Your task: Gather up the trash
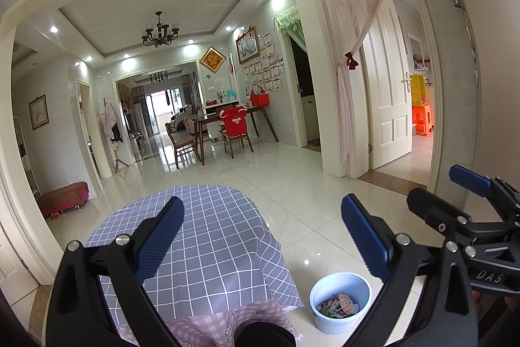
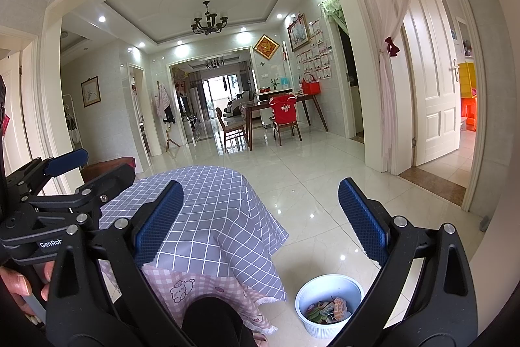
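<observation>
Two hand-held grippers hang side by side above a small table (image 1: 208, 236) draped in a grey-and-white checked cloth, with a pink checked cloth (image 2: 201, 288) showing beneath its near edge. The left gripper (image 1: 261, 236) has its blue ribbed fingers spread wide with nothing between them; the right gripper (image 2: 260, 226) is spread just as wide and equally bare. Each appears at the edge of the other's view, the right gripper at the far right of the left view, the left gripper at the far left of the right view. The table's far edge curves away to glossy white floor tiles (image 1: 292, 184), an open stretch running to a dining table and chairs (image 1: 227, 126) well beyond. A doorway with a tied-back pink curtain (image 1: 347, 80) opens on the right. On the floor just beside the table's right corner stands a white ribbed bin (image 1: 339, 304), its rim round and open; crumpled wrappers (image 2: 328, 309) in green, orange and mixed colours lie in its bottom.
</observation>
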